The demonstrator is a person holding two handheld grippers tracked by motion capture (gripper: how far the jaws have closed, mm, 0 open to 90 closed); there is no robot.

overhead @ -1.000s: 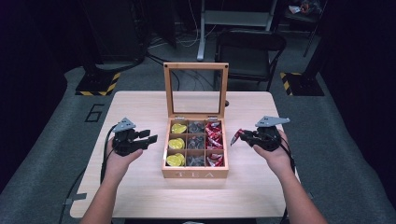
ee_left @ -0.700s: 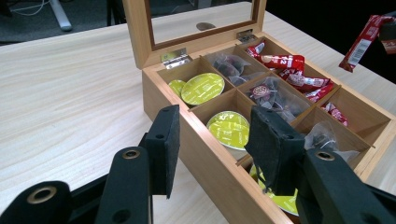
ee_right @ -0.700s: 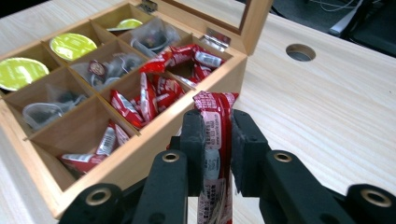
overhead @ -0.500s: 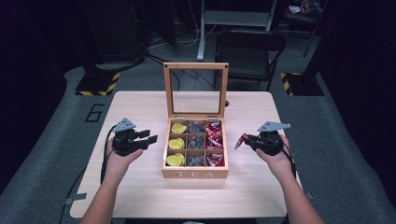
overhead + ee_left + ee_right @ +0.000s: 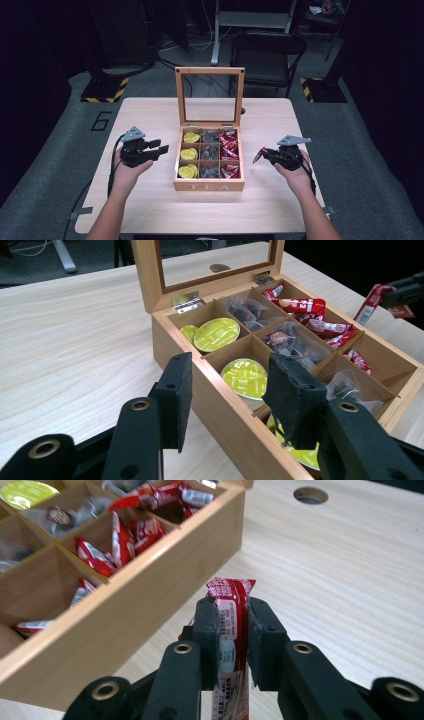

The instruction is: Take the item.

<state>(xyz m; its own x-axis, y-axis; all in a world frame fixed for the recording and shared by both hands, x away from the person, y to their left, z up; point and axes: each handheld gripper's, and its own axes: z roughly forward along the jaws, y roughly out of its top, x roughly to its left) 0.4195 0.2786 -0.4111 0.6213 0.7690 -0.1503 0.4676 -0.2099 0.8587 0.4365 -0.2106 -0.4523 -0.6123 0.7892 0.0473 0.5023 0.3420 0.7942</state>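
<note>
Your right gripper [image 5: 261, 152] is clamped on a red sachet [image 5: 231, 617], pads pinching it flat on both faces, and it sits just right of the tea box [image 5: 209, 187], low over the table [image 5: 150, 210] and outside the box. So one sachet is out of the right-hand column; my read is that you're unloading and it isn't set down yet, though you could equally be about to put it back. The rest of the red sachets [image 5: 229, 150] are in their compartments, far one heaped, the near ones thinner. Your left gripper [image 5: 232, 395] is part open with nothing between the pads, parked just beside the box's left wall, one jaw over the near compartment of yellow-green capsules [image 5: 245, 377]. Materials: box is pale wood with thin dividers making a three-by-three grid, metal hinges, and a wood-framed clear lid [image 5: 210, 95] standing upright. Capsules are round with flat matte foil tops. The middle column holds clear crinkly pouches [image 5: 292, 342] with dark contents, shiny and soft. The sachet is a glossy, narrow foil strip with a crimped end, floppy, so it will likely droop once released. The tabletop is smooth light wood grain with a round cable hole [image 5: 310, 495].
</note>
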